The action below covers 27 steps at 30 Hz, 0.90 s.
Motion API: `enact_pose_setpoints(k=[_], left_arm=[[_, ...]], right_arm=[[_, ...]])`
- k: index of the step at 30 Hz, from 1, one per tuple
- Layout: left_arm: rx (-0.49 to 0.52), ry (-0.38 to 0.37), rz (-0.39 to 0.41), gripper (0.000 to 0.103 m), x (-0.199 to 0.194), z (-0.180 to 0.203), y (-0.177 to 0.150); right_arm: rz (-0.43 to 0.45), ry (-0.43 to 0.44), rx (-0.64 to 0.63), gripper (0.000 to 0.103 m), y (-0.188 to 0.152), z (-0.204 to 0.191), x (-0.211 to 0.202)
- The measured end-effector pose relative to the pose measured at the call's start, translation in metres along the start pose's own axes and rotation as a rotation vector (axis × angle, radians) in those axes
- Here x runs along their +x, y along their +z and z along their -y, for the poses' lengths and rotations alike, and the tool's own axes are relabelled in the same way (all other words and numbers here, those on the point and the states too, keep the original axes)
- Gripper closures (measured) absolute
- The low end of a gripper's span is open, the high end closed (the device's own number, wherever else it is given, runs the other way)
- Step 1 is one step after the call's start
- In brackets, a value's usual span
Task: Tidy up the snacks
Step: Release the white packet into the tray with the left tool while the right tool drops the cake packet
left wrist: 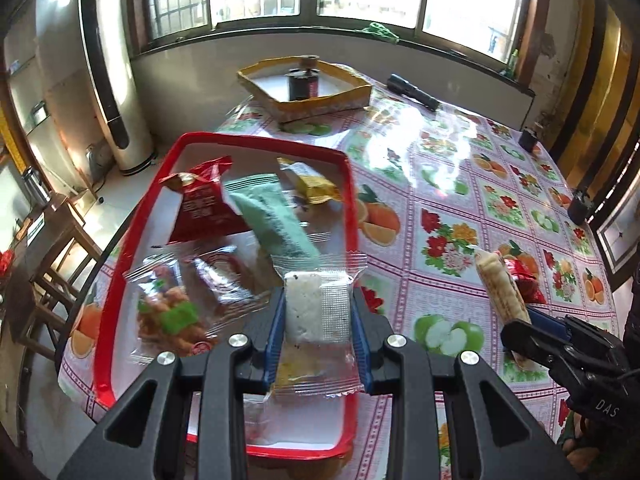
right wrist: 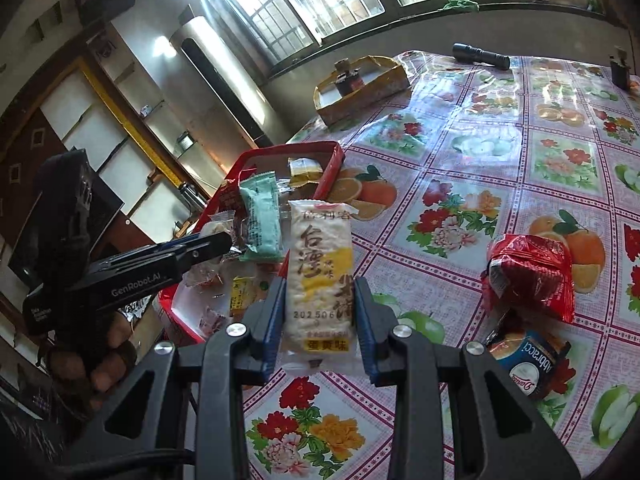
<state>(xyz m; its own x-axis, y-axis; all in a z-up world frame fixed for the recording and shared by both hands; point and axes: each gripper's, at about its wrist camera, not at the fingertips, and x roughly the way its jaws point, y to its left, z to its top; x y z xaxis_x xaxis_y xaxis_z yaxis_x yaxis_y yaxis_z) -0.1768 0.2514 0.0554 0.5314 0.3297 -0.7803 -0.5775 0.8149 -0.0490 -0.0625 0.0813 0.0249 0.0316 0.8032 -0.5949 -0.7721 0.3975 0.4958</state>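
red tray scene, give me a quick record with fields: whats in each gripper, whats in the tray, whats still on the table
left gripper: shut on clear-wrapped white cake, above the red tray
right gripper: shut on rice cracker pack, above the tablecloth beside the tray
in tray: red packet, green bar, yellow packet, clear nut pack
still on table: red bag, blue-label snack
far end: yellow box holding a dark jar, flashlight
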Motion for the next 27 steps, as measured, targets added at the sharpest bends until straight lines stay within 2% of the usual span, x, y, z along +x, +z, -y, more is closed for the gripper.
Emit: enact_pose_setpoints(k=[9, 16, 27], left_arm=[[-0.065, 0.043, 0.008, 0.073, -0.008, -0.040, -0.005], [-0.119, 0.090, 0.025, 0.073, -0.014, -0.070, -0.007], [-0.138, 0.121, -0.026, 0.073, 0.009, -0.086, -0.021]], right_arm=[[-0.039, 0.042, -0.030, 0.068, 0.001, -0.020, 0.021], [-0.101, 0.112, -0.113, 0.068, -0.002, -0.060, 0.055], [-0.189, 0.080, -0.206, 0.068, -0.015, -0.087, 0.109]])
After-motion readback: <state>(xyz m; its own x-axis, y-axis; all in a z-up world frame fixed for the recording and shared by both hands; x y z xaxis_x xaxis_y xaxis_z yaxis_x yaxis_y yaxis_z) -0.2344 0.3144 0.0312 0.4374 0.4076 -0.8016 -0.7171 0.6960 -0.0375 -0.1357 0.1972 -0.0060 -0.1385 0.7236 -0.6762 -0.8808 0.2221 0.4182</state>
